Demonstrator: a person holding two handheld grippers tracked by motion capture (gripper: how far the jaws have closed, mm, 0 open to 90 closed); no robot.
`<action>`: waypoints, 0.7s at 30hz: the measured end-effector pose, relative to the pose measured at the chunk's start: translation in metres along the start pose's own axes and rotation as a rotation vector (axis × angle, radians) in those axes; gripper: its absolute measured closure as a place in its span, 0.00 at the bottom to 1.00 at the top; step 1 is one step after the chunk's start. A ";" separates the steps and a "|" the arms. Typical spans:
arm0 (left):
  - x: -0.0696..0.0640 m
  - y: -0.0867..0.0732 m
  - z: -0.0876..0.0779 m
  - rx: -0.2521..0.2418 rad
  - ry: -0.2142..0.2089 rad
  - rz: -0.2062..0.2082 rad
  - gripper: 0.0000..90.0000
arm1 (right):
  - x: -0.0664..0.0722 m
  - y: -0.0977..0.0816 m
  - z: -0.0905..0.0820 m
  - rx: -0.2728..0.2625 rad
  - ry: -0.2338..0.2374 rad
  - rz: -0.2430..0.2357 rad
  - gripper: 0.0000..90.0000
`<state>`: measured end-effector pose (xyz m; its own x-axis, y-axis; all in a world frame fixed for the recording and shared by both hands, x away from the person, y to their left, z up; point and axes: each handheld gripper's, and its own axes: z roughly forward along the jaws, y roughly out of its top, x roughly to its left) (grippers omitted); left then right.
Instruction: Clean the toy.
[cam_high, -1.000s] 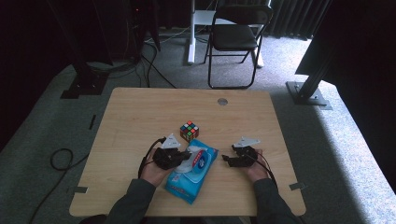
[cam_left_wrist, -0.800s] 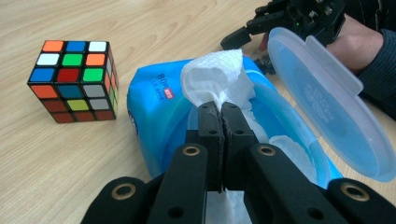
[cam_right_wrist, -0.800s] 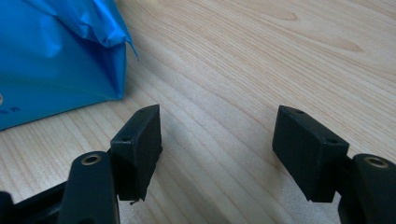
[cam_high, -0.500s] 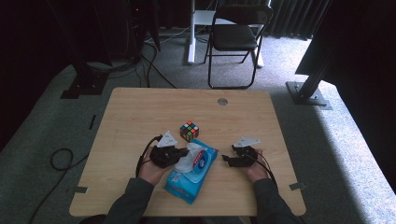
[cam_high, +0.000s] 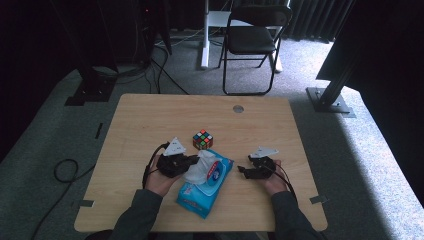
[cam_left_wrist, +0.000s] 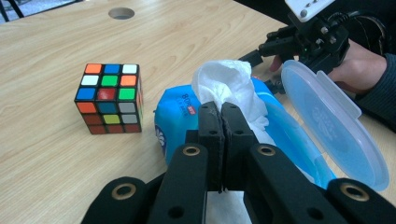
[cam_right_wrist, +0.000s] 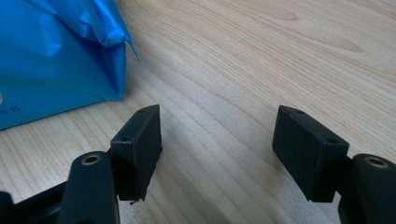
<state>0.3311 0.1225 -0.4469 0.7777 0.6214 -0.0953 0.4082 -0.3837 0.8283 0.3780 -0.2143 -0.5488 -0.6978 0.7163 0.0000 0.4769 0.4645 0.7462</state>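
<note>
1. Left gripper (cam_high: 192, 161), black w/ grey three-cornered plate on top, at near-centre of pale wood-grain table (cam_high: 150, 120); jaws pinched tight on soft, crumpled white wipe (cam_left_wrist: 229, 86).
2. Wipe drawn up from glossy blue wet-wipes pack (cam_high: 202, 192), a crinkled plastic pouch lying flat near table's front edge, btwn the two hands.
3. Pack's oval lid (cam_left_wrist: 334, 126), translucent blue hard plastic, flipped open and tilted back toward right-hand side in left gripper view.
4. Right gripper (cam_right_wrist: 217, 140), matte black blocky pads, held wide apart over bare wood w/ nothing btwn them; pack's creased blue corner just beside its left pad.
5. In high view, right gripper (cam_high: 246, 172) just right of pack, apart from it; cable trailing over hand (cam_high: 274, 181).
6. Puzzle cube (cam_left_wrist: 110, 98), square-tiled in red, blue, green, orange, white, yellow on black frame, upright on table just behind pack, untouched.
7. Round grommet hole (cam_high: 238, 108) near table's far edge; folding chair (cam_high: 252, 40) w/ metal frame beyond, on grey carpet.
</note>
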 end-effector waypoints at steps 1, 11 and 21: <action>0.000 0.000 0.000 -0.002 0.001 0.001 0.99 | 0.000 0.000 0.000 0.000 0.000 0.000 0.36; -0.001 0.005 -0.006 -0.025 0.003 0.006 0.99 | 0.000 0.000 0.000 0.000 0.001 0.000 0.36; 0.002 0.011 -0.021 -0.076 0.031 0.005 0.99 | 0.000 0.000 0.000 0.001 0.000 0.001 0.36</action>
<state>0.3275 0.1338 -0.4264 0.7639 0.6410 -0.0747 0.3657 -0.3347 0.8685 0.3780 -0.2143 -0.5487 -0.6975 0.7166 0.0011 0.4779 0.4641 0.7458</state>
